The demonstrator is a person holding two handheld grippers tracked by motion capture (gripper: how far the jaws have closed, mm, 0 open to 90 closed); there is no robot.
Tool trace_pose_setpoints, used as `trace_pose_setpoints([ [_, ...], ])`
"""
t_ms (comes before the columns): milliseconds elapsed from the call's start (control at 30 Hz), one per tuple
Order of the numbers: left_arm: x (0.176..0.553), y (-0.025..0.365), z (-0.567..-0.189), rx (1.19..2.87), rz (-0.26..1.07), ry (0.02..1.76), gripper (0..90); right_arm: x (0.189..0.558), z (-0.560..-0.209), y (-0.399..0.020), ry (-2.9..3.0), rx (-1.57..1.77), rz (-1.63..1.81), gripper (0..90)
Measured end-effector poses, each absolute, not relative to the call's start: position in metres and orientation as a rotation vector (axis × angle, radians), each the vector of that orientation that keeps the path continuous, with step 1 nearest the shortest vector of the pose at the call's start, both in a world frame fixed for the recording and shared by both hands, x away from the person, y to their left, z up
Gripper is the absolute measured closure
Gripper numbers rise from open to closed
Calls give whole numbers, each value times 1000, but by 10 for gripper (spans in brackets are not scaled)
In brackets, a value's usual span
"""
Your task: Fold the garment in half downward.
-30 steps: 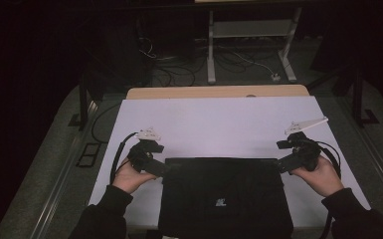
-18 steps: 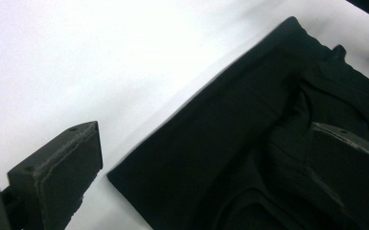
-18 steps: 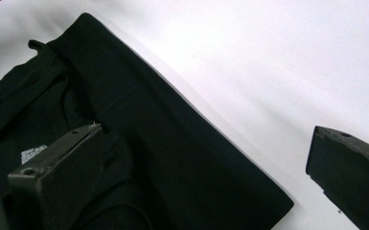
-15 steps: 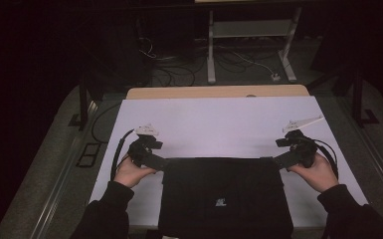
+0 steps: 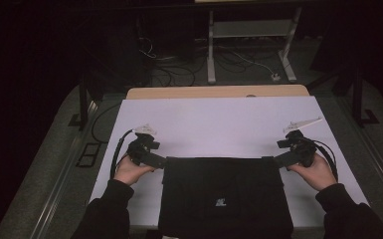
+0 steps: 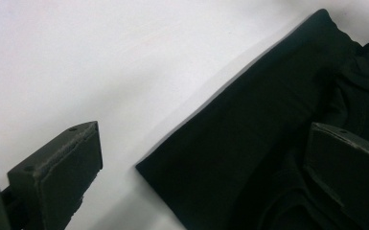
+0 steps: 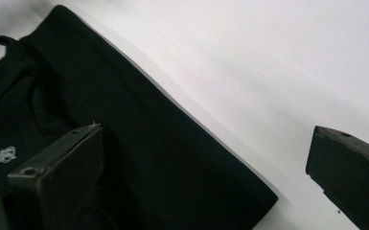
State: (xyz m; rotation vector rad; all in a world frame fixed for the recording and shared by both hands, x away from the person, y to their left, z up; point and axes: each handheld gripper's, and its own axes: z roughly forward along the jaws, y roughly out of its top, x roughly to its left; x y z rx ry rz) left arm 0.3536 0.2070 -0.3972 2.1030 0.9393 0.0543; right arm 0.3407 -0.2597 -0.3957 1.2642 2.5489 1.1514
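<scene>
A folded black garment (image 5: 224, 196) with a small white logo lies flat at the near middle of the white table top (image 5: 219, 119). My left gripper (image 5: 160, 161) is at the garment's far left corner, open, its jaws wide apart over that corner (image 6: 172, 167). My right gripper (image 5: 280, 160) is at the far right corner, open too, with the corner (image 7: 249, 196) lying between its jaws. Neither holds the cloth.
A wooden strip (image 5: 219, 91) edges the table's far side. Beyond it on the dark floor stand a metal table frame (image 5: 251, 45) and loose cables (image 5: 179, 69). Bare white surface stretches past the garment.
Both grippers have moved slightly inward and down toward the garment's far corners. The garment lies as before.
</scene>
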Motion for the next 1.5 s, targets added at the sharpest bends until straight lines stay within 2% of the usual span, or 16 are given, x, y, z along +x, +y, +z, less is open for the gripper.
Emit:
trace_pose_setpoints([
  [867,359,210,-421,2153,13,901,0,342,-428,-280,2557,1344,1092,0],
  [1133,368,210,-429,2150,-29,939,10,341,-434,-280,2577,1313,1088,130],
  [1300,369,209,-431,2158,-8,936,64,342,-437,-281,2601,1316,1078,165],
  [1367,369,210,-431,2159,-10,932,116,343,-437,-281,2605,1316,1084,205],
  [1500,370,209,-430,2154,-17,927,164,344,-438,-280,2614,1319,1068,290],
])
